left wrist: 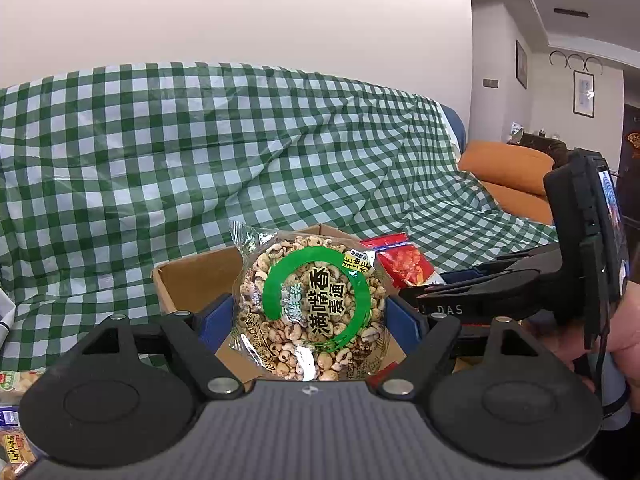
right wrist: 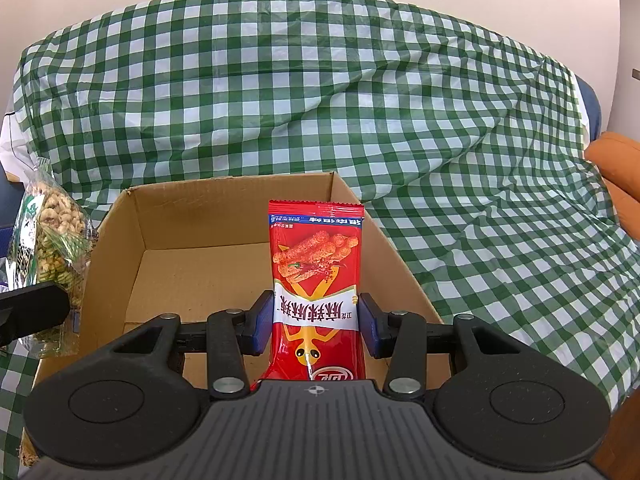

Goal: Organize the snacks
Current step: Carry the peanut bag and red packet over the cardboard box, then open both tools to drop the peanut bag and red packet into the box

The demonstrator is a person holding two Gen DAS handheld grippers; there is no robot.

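My left gripper point(left wrist: 310, 316) is shut on a clear bag of puffed grain snack with a green ring label point(left wrist: 312, 304) and holds it upright over the open cardboard box point(left wrist: 188, 280). My right gripper point(right wrist: 316, 322) is shut on a red spicy-stick snack packet point(right wrist: 316, 280) and holds it upright above the inside of the same box point(right wrist: 180, 248). The box looks empty inside. The puffed grain bag also shows at the left of the right wrist view point(right wrist: 52, 232). The red packet point(left wrist: 404, 260) and the right gripper body point(left wrist: 500, 284) show at the right of the left wrist view.
A green and white checked cloth point(right wrist: 360, 100) covers the sofa and the surface under the box. Other snack packs point(left wrist: 16, 420) lie at the lower left. An orange cushion point(left wrist: 508, 168) sits at the far right.
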